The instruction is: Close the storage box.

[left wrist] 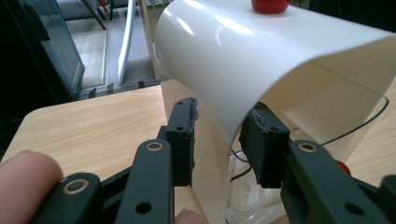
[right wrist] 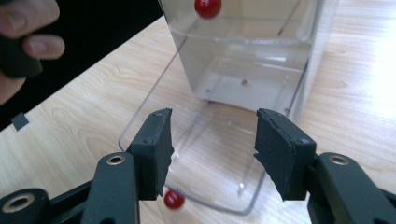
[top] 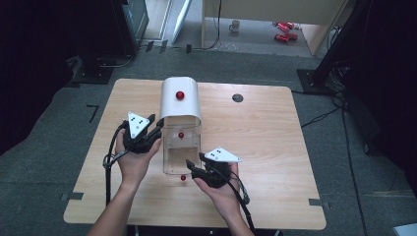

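A white arched cover (top: pixel 180 101) with a red knob (top: pixel 180 95) on top stands mid-table over a clear plastic box (top: pixel 181 142). A clear drawer (right wrist: pixel 205 154) is drawn out of it toward me, with a small red knob (right wrist: pixel 173 199) at its front edge. A second red knob (right wrist: pixel 208 6) sits higher on the box. My left gripper (left wrist: pixel 219 121) is open, its jaws straddling the white cover (left wrist: pixel 261 56) at its left front edge. In the high view the left gripper (top: pixel 157 126) is at the cover's left side. My right gripper (right wrist: pixel 212 140) is open just before the drawer front; the right gripper (top: pixel 193 165) is beside the front knob (top: pixel 183 177).
The wooden table (top: pixel 275 147) has a round hole (top: pixel 237 97) at the back right. On the floor beyond are a mug (top: pixel 235 25) and red objects (top: pixel 283 30). A dark cabinet (top: pixel 130 24) stands at the back left.
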The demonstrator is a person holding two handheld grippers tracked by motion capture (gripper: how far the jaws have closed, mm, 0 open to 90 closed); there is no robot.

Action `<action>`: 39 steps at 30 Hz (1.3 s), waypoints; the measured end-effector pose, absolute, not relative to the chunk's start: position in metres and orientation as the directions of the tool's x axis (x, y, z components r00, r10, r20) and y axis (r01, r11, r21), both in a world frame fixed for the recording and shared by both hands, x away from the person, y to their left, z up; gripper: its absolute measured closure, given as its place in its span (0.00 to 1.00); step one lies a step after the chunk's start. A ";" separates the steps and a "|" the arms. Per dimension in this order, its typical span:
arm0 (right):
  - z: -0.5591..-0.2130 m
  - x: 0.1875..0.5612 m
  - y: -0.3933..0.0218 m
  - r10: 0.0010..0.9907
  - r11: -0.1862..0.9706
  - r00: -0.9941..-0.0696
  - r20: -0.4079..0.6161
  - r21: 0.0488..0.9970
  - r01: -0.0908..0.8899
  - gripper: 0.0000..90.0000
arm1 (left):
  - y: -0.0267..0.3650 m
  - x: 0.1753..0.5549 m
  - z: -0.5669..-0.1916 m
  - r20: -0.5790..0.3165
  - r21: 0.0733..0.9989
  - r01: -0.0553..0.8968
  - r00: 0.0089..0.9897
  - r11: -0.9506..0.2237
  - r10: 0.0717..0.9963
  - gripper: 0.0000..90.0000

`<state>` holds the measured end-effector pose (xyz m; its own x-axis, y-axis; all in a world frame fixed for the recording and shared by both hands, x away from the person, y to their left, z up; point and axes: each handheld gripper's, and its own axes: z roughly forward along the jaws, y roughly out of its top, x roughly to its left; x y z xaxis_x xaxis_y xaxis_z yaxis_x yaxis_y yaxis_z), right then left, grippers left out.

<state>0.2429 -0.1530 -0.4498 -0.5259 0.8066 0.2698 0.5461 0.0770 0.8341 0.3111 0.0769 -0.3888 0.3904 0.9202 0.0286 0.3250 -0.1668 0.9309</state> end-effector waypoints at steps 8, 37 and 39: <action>-0.460 0.231 -0.160 0.815 0.070 -0.510 0.277 0.826 0.559 0.51 | 0.078 0.308 -0.385 0.022 0.937 0.311 0.411 -0.162 0.912 0.73; -0.494 0.194 -0.154 0.768 0.049 -0.522 0.372 0.778 0.626 0.48 | 0.076 0.312 -0.384 0.000 0.941 0.302 0.454 -0.154 0.891 0.80; -0.499 0.195 -0.148 0.762 0.062 -0.529 0.374 0.771 0.634 0.48 | 0.076 0.312 -0.384 0.000 0.941 0.303 0.454 -0.154 0.891 0.80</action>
<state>0.1952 -0.1483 -0.4985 -0.5292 0.7617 0.3739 0.6341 0.0622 0.7707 0.3118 0.0762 -0.3841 0.4542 0.8909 -0.0001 0.3027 -0.1542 0.9405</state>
